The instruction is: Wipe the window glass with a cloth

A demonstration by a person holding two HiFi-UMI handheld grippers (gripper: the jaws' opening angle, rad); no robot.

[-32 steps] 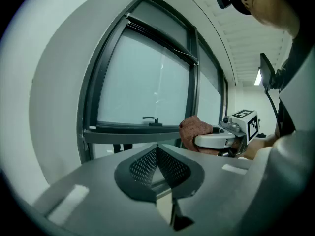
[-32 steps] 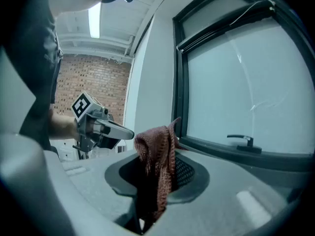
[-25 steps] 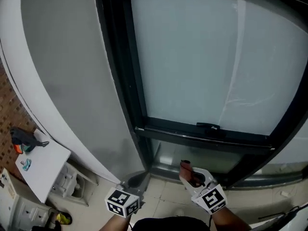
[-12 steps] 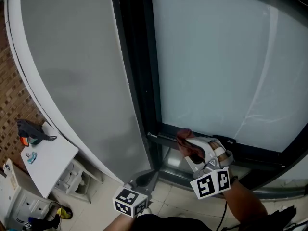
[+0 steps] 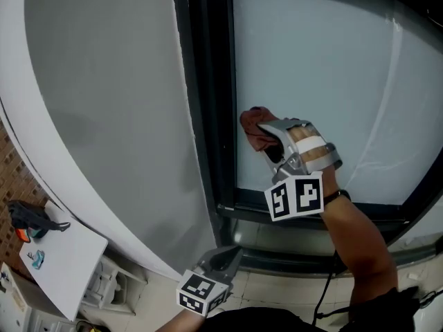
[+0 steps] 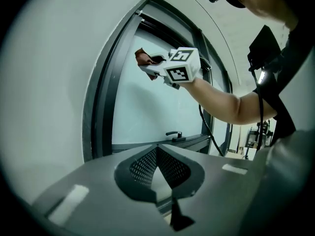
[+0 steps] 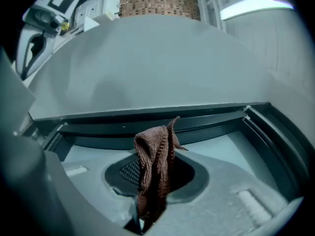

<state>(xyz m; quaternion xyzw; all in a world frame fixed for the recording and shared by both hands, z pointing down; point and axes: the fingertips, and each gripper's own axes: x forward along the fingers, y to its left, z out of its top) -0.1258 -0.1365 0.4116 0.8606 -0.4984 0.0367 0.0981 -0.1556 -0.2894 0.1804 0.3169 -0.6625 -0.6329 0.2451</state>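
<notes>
The right hand-held gripper (image 5: 268,138) is raised to the window glass (image 5: 332,75), its jaws pinching a brown knitted cloth (image 5: 253,126). The cloth bunches out past the jaw tips at the left part of the pane, just beside the dark upright of the window frame (image 5: 208,88); whether it presses on the glass cannot be told. The left hand-held gripper (image 5: 228,256) hangs low near the person, below the sill, its jaws pressed together with nothing between them. To the far left, a white counter (image 5: 66,251) stands by the grey wall (image 5: 104,95).
</notes>
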